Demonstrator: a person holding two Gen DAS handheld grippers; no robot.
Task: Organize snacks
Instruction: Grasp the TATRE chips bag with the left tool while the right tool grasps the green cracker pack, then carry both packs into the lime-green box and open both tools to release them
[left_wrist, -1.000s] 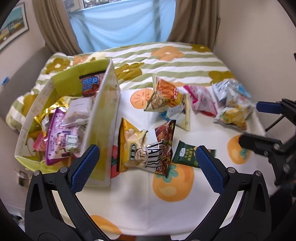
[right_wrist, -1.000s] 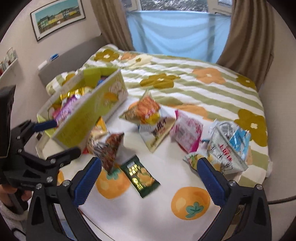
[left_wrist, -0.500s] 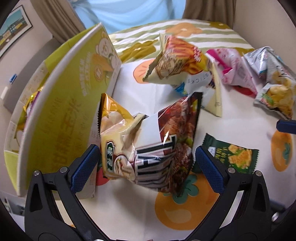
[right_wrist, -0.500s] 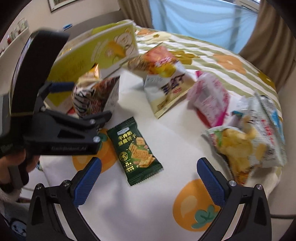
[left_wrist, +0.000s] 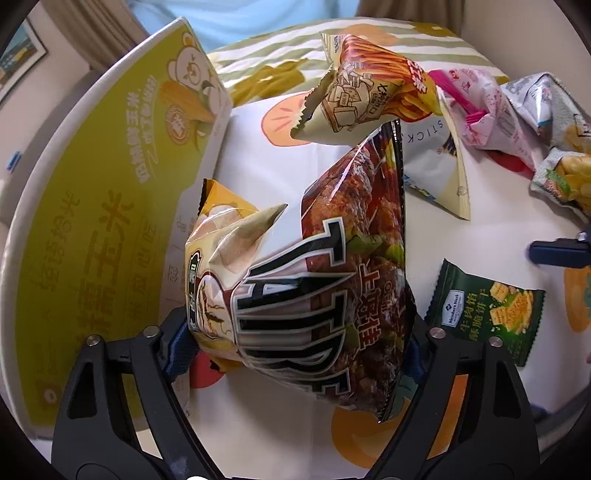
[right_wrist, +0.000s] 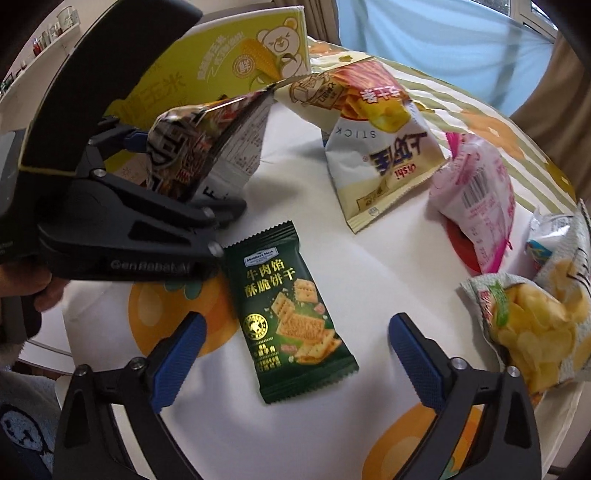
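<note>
A brown and yellow chip bag (left_wrist: 306, 280) stands on the white cloth beside the yellow-green cardboard box (left_wrist: 92, 229). My left gripper (left_wrist: 295, 343) has its fingers on both sides of the bag's base, pressing into it; this also shows in the right wrist view (right_wrist: 177, 166). A dark green cracker packet (right_wrist: 288, 310) lies flat on the cloth. My right gripper (right_wrist: 295, 354) is open and hovers just over the packet's near end, with the packet between its fingers.
An orange and cream chip bag (right_wrist: 373, 122), a pink packet (right_wrist: 480, 199) and a yellow chip bag (right_wrist: 535, 328) lie at the right of the cloth (right_wrist: 369, 258). The box wall rises at the left. A window with a blue curtain (right_wrist: 424, 40) is behind.
My left gripper moved in and closed its fingers onto the brown chip bag. My right gripper moved down and forward over the green cracker packet.
</note>
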